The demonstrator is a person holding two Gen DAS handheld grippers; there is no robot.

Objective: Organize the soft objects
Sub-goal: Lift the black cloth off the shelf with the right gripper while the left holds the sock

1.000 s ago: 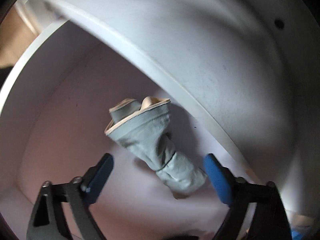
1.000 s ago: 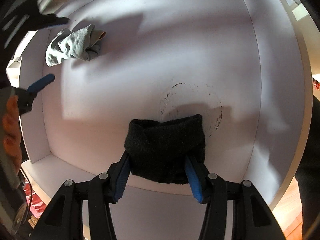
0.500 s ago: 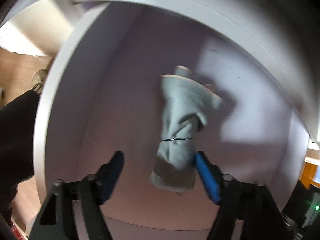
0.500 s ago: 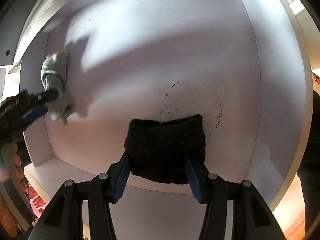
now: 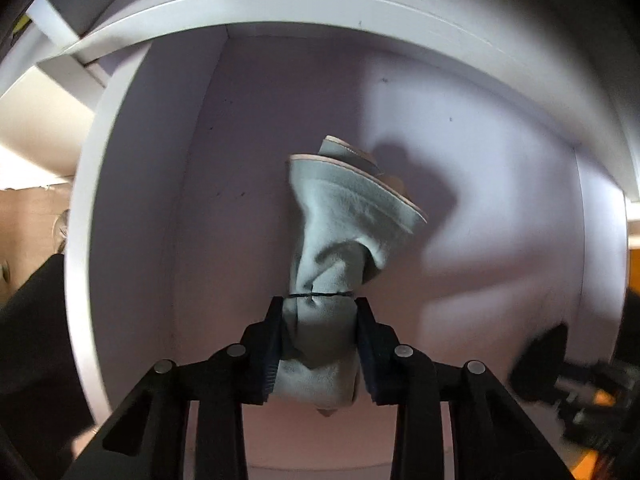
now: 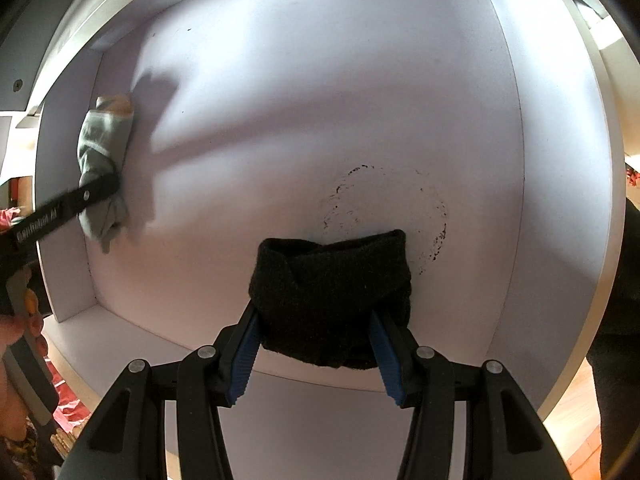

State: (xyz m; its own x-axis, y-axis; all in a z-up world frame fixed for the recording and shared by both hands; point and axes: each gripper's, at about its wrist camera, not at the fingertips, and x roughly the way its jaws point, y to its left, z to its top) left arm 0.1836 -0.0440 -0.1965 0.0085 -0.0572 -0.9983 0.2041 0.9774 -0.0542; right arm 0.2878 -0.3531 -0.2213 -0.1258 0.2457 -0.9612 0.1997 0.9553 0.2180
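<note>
Fingers of the left gripper (image 5: 318,344) were closing, pads pressed on both flanks of a grey-green sock bundle (image 5: 340,236) at its narrow lower part, just below a thin dark band around it. Bundle widened beyond the fingers into a folded cuff with a tan edge; it lay against the white floor of a shelf compartment (image 5: 480,184), near the compartment's left wall. In the right wrist view the same bundle (image 6: 102,168) sat far left in the compartment, with one black finger (image 6: 86,196) of the left gripper across it.

Fingers of the right gripper (image 6: 314,354) were clamped on a black sock roll (image 6: 332,292), blue pads (image 6: 244,354) touching its two sides. Roll sat between the fingers at the compartment's front edge, just beside a faint ring of dark specks (image 6: 400,216) on the floor panel. Two bundles well apart. A person's hand (image 6: 16,344) on the left gripper's handle showed at the lower left edge, partly cut off.
</note>
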